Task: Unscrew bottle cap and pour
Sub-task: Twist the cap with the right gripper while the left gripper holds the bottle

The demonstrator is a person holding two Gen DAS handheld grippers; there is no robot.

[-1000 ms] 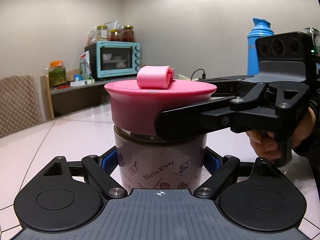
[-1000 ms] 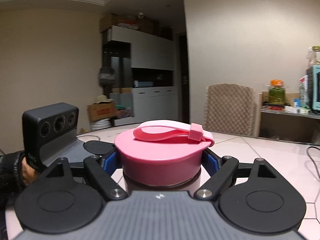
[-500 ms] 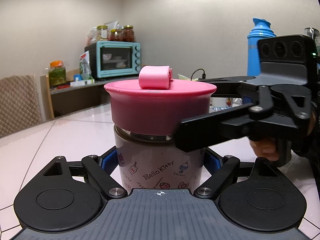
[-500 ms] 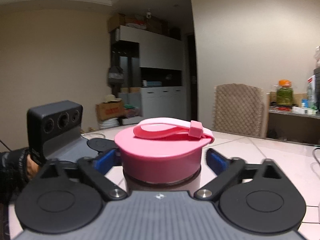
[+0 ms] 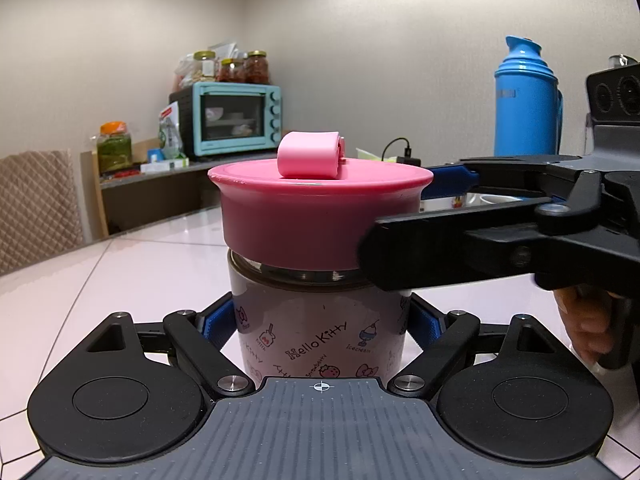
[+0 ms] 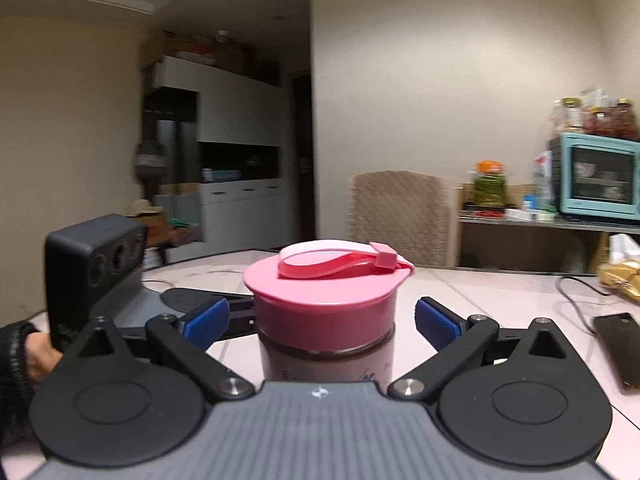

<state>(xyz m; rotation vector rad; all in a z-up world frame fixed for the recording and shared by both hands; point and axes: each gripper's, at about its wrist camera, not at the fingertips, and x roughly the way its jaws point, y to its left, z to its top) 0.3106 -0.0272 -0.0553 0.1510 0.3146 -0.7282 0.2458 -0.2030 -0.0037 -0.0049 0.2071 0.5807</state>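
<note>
Two grippers meet at one Hello Kitty jar that stands upright on the pale tiled table. The left gripper is clamped on the jar's printed body, its blue pads pressed against the glass on both sides, low down near the base. Above it sits the wide pink screw cap, on the jar's mouth, with a pink strap loop folded on top.

The right gripper comes in from the side at cap height. Its jaws are opening — the cap lies between them, and in the right wrist view each blue pad stands clear of the pink rim with a visible gap. A hand grips its handle at the right edge of the left wrist view.

Behind the jar, well apart from it, are a blue thermos, a teal toaster oven with jars on top, and a chair back. A dark phone lies on the table to the right.
</note>
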